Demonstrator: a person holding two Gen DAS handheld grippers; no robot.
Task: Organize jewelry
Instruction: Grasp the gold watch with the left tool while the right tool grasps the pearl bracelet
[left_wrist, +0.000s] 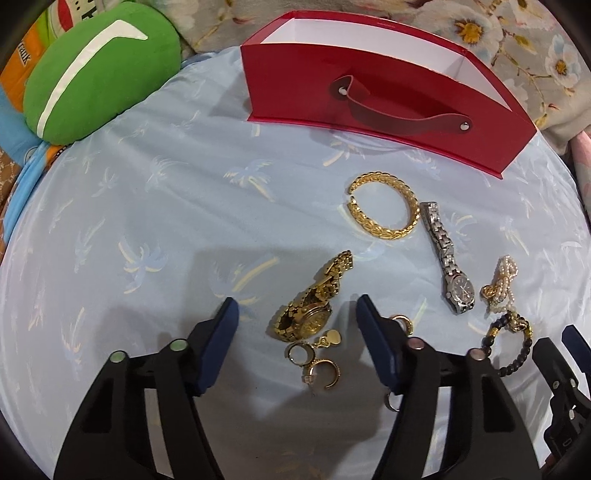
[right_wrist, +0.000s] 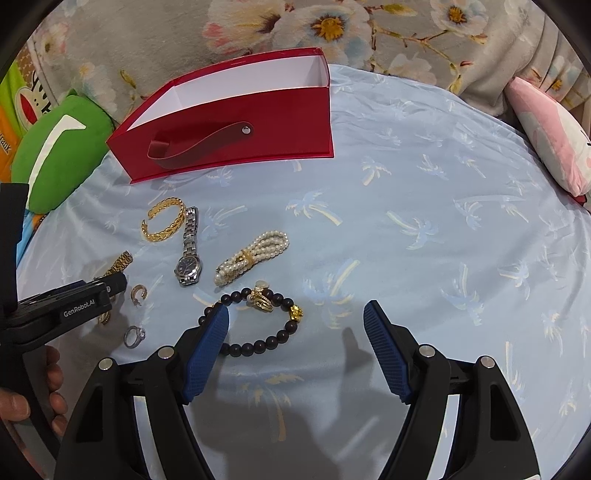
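While left gripper (left_wrist: 295, 314) straddles gold watch (left_wrist: 308, 314), jaws apart, not gripping: lower, close on case, avoid earrings (left_wrist: 317, 360) beside. Right gripper (right_wrist: 295, 325) open over bead bracelet (right_wrist: 255, 321). Jewelry mid-bed; red box (left_wrist: 369, 107) at far edge.

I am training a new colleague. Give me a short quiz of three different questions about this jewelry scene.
1. True or false: the red box already holds jewelry.
2. Which piece lies between the left tongs? A) gold watch B) pearl bracelet C) silver watch
3. Fill in: the right tongs hover over the ___ bead bracelet.

Key: 1 false, no jewelry shows in it; 2 A; 3 dark.
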